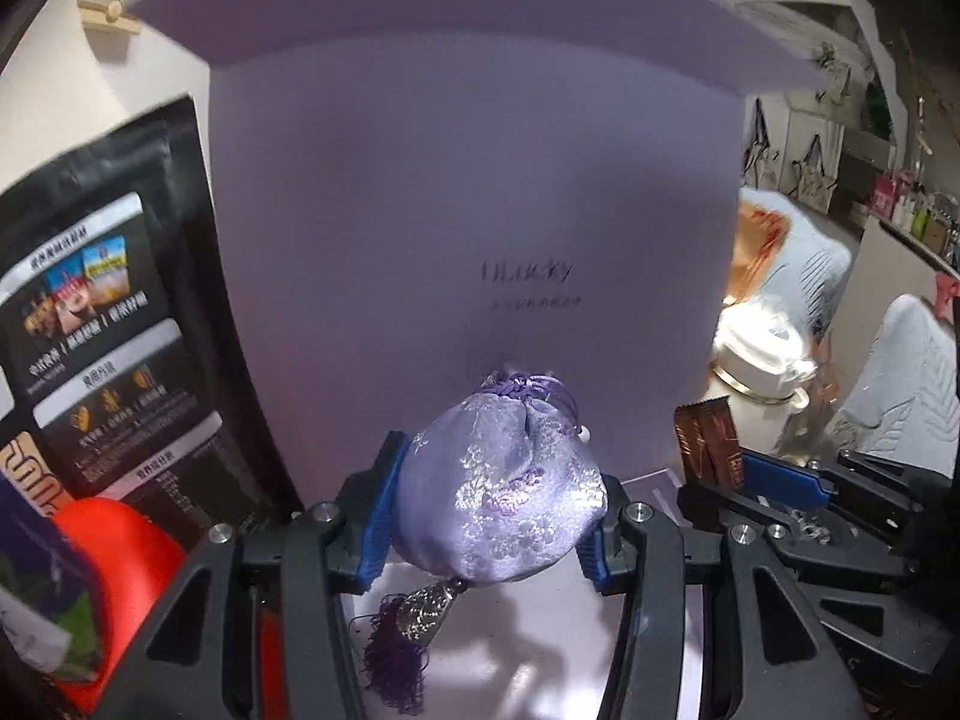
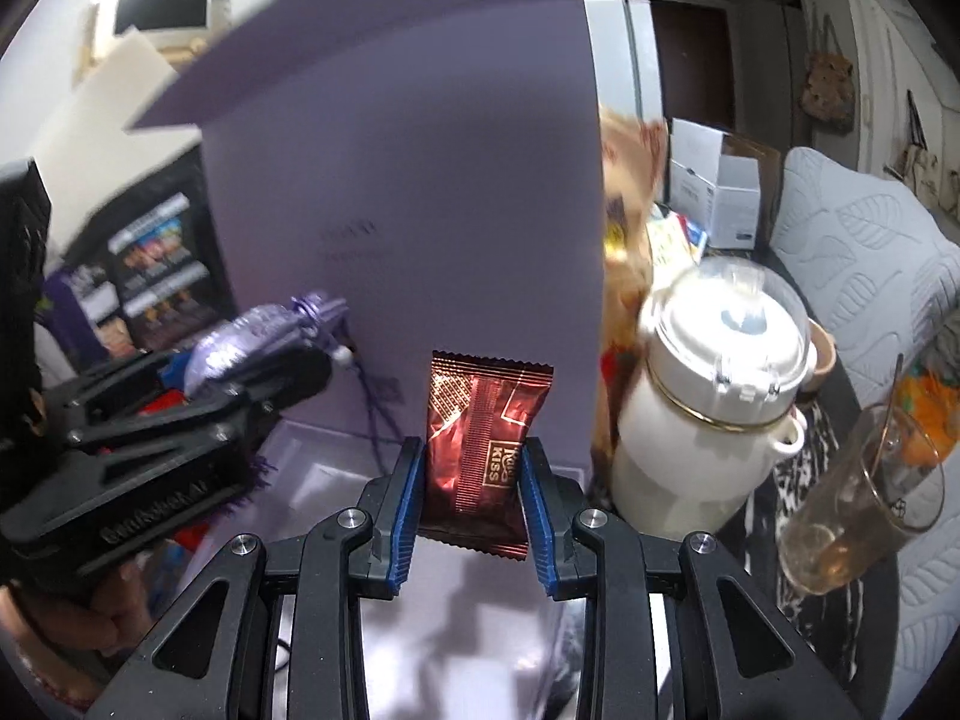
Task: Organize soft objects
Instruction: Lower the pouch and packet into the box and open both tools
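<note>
Right now my left gripper (image 1: 489, 492) is clamped on a lilac satin pouch (image 1: 501, 480), its purple tassel (image 1: 393, 654) dangling below, just in front of the upright lavender box lid (image 1: 474, 192). My right gripper (image 2: 474, 504) pinches a brown snack packet (image 2: 483, 444) before that same lid, with a white jar (image 2: 714, 396) beside it.

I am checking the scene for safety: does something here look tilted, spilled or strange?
Yes. The drinking glass at the right, beside the white pot, appears tilted, with brownish liquid low inside. The fisheye view may exaggerate this. No spill shows.
</note>
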